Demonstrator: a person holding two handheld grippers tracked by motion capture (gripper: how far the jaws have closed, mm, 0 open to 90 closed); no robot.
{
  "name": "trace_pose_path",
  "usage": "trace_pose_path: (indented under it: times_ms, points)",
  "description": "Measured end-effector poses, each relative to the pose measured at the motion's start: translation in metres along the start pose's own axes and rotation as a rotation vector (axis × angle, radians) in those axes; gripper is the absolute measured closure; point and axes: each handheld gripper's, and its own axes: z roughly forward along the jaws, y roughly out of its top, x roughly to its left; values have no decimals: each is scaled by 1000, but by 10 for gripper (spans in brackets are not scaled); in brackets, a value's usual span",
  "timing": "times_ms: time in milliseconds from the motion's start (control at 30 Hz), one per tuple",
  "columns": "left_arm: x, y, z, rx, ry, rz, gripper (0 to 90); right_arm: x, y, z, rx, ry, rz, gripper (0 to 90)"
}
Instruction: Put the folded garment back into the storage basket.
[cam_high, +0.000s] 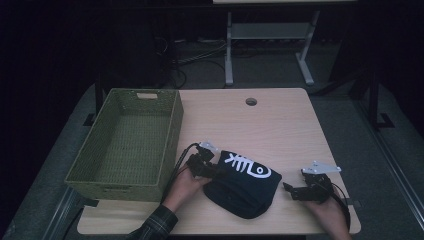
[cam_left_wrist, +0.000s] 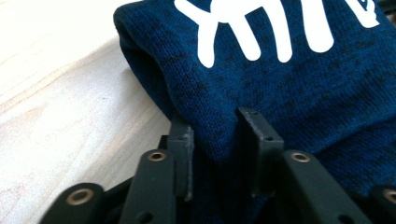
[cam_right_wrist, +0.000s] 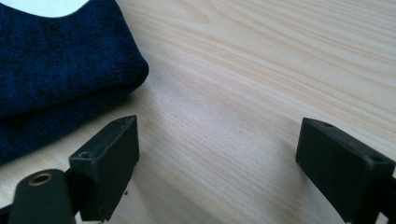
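Dark blue folded sweater (cam_high: 243, 186) with a white fish-bone picture, lying on the wooden table (cam_high: 280, 120) near the front edge, just right of the green woven basket (cam_high: 125, 142) (not inside it). Left gripper (cam_high: 212, 167) at the sweater's left edge, jaws squeezed tight on a fold of the blue cloth (cam_left_wrist: 224, 135), seen up close in the left gripper view. Right gripper (cam_high: 291, 191) just right of the sweater, low over bare wood, jaws wide apart, gripping nothing, the sweater's edge (cam_right_wrist: 60, 70) close beside it.
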Motion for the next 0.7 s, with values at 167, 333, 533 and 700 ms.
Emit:
trace_pose_path:
  times_ms: [167,333,533,700]
  points:
    - [-6,5,-2,21,28,43,759,0,0,0,0,0,1,130]
    - [-7,6,-5,9,17,48,771,0,0,0,0,0,1,130]
    - [-15,13,-16,5,19,63,775,0,0,0,0,0,1,130]
    - [-20,21,-26,3,0,57,775,0,0,0,1,1,2,130]
